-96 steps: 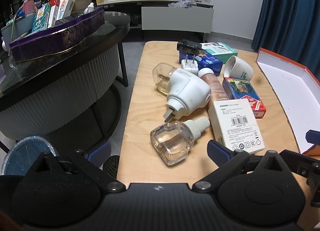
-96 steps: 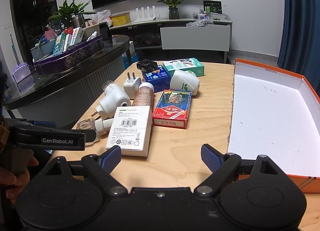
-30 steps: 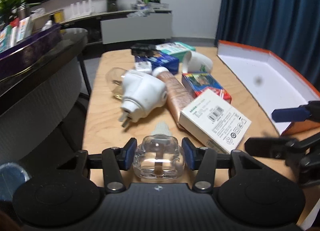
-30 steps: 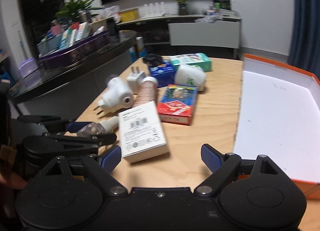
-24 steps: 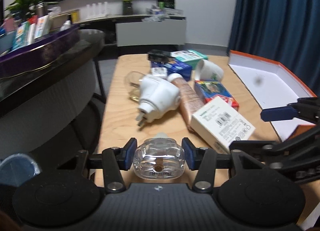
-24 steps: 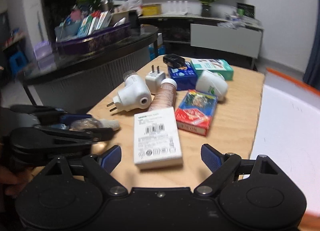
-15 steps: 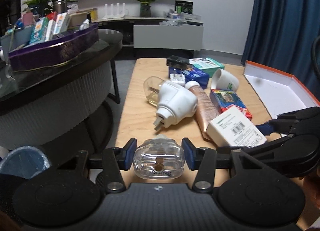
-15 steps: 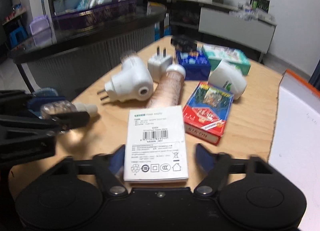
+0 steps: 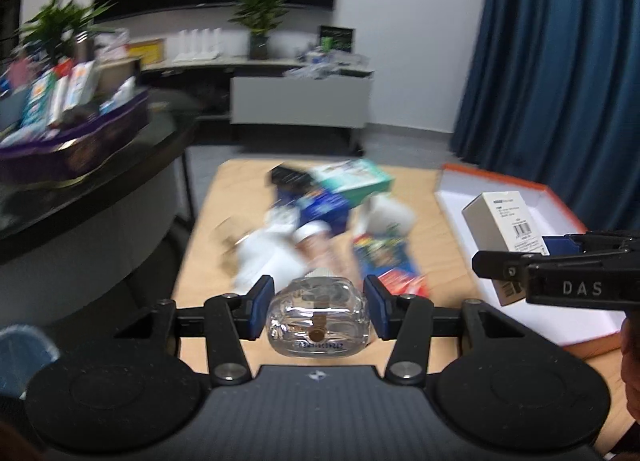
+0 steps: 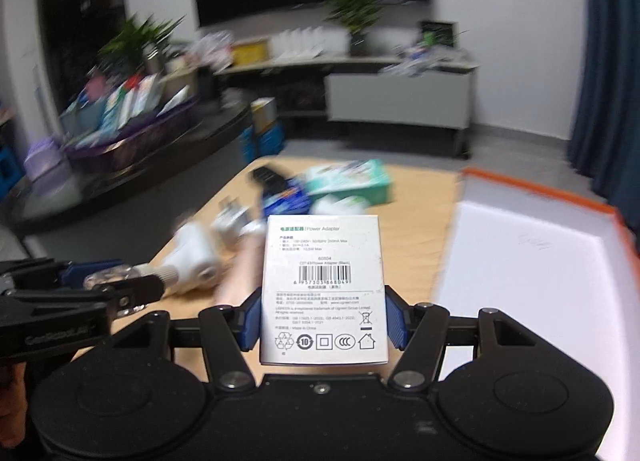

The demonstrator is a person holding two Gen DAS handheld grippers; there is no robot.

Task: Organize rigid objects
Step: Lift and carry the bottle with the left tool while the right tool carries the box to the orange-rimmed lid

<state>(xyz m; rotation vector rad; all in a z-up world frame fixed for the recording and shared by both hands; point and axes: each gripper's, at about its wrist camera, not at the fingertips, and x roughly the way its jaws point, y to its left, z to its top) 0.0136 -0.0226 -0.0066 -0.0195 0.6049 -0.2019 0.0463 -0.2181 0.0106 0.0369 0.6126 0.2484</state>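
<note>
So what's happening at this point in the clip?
A person is sorting clutter off a wooden table with two handheld grippers. The left gripper is clamped on a clear glass bottle, lifted above the table's near edge. The right gripper grips a white power adapter box, held up near the open orange-rimmed box. That box looks empty, and the other items lie in a blurred pile on the table.

The right claw (image 10: 323,319) clamps a white power adapter box (image 10: 323,289) above the wooden table (image 10: 420,197).
</note>
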